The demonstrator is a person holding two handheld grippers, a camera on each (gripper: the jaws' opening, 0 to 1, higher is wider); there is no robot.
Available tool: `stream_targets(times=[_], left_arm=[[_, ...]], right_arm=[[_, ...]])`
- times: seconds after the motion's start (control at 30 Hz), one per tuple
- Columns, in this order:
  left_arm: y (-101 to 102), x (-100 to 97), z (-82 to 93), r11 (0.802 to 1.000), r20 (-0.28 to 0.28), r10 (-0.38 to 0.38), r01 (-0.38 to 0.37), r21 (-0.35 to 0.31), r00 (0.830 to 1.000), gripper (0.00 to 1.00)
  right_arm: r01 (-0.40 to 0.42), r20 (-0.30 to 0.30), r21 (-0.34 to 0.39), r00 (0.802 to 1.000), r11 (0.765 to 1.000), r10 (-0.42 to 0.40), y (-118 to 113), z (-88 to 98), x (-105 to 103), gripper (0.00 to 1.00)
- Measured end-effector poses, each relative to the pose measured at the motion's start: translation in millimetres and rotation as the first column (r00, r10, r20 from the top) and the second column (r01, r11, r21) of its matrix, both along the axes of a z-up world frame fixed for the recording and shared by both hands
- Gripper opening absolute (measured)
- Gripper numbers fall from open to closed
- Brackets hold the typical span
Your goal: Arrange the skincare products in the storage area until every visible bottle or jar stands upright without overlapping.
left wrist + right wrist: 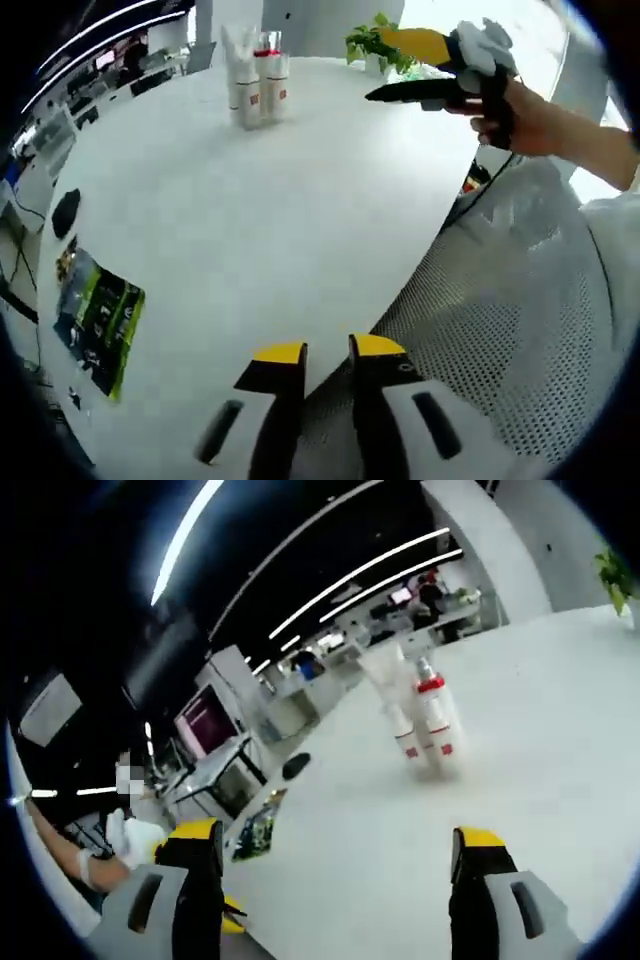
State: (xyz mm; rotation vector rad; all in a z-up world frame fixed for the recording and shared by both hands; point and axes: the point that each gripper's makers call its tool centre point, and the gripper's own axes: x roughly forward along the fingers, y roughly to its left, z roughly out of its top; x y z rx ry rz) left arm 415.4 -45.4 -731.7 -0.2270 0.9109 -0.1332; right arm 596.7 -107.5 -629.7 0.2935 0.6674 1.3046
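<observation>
A tight cluster of white skincare tubes and bottles (256, 85), one with a red collar, stands upright on the far side of the round white table (250, 230). The same cluster of bottles (425, 720) sits ahead of my right gripper, well out of reach. My left gripper (329, 352) hangs over the table's near edge, its yellow-tipped jaws almost together with nothing between them. My right gripper (339, 835) has its jaws spread wide and empty. It also enters the left gripper view as the right gripper (410, 68), held in a hand above the table's edge, to the right of the bottles.
A green-and-black packet (100, 315) and a black oval object (65, 210) lie at the table's left side. A potted plant (378, 45) stands beyond the bottles. A white mesh chair (500, 330) sits under the table edge. A person's sleeve (600, 230) is at the right.
</observation>
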Motion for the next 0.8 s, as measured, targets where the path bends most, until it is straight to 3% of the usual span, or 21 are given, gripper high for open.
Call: stream_targets(times=[0.1, 0.17, 0.2, 0.23, 0.3, 0.4, 0.47, 0.53, 0.7, 0.77, 0.8], left_arm=[[17, -3.0, -5.0, 0.996, -0.009, 0.075, -0.076, -0.055, 0.997, 0.25], [17, 3.1, 0.5, 0.976, 0.012, 0.164, -0.161, -0.143, 0.986, 0.36], [12, 7.0, 6.3, 0.949, 0.003, 0.234, -0.227, -0.218, 0.972, 0.41], [14, 8.6, 8.2, 0.94, 0.011, 0.248, -0.238, -0.244, 0.969, 0.47], [19, 10.2, 17.7, 0.924, 0.03, 0.288, -0.27, -0.27, 0.957, 0.49], [30, 11.0, 17.3, 0.932, 0.035, 0.29, -0.273, -0.239, 0.957, 0.4], [36, 12.4, 17.8, 0.964, 0.073, 0.224, -0.21, -0.165, 0.972, 0.29], [35, 14.0, 18.2, 0.964, 0.077, 0.223, -0.207, -0.168, 0.972, 0.29], [43, 16.3, 14.1, 0.965, 0.048, 0.226, -0.217, -0.147, 0.973, 0.33], [51, 9.5, 6.5, 0.965, -0.008, 0.236, -0.235, -0.118, 0.972, 0.3], [59, 9.8, 4.7, 0.96, -0.01, 0.259, -0.258, -0.111, 0.966, 0.28]], right_arm=[[0.003, -0.006, -0.008, 1.0, 1.0, -0.003, -12, 5.8, -5, 0.99], [-0.02, 0.069, -0.028, 0.997, 0.999, 0.022, -20, 10.4, -10, 0.99], [-0.019, 0.103, -0.049, 0.994, 0.999, 0.024, -23, 10.6, -10, 0.99], [0.002, 0.166, -0.067, 0.986, 0.998, 0.009, -28, 13.0, -10, 0.99], [-0.049, 0.194, -0.091, 0.979, 0.995, 0.066, -29, 14.2, -25, 0.99], [-0.066, 0.24, -0.143, 0.966, 0.987, 0.099, -31, 7.2, -35, 0.99], [-0.068, 0.261, -0.145, 0.96, 0.987, 0.105, -30, 6.0, -42, 0.99], [-0.073, 0.285, -0.159, 0.952, 0.985, 0.116, -29, 3.5, -46, 0.99], [-0.096, 0.446, -0.232, 0.874, 0.968, 0.193, -29, -3.2, -50, 0.95], [-0.09, 0.496, -0.255, 0.842, 0.963, 0.21, -29, -5.2, -51, 0.92], [-0.083, 0.54, -0.259, 0.813, 0.962, 0.216, -28, -3.0, -51, 0.91]])
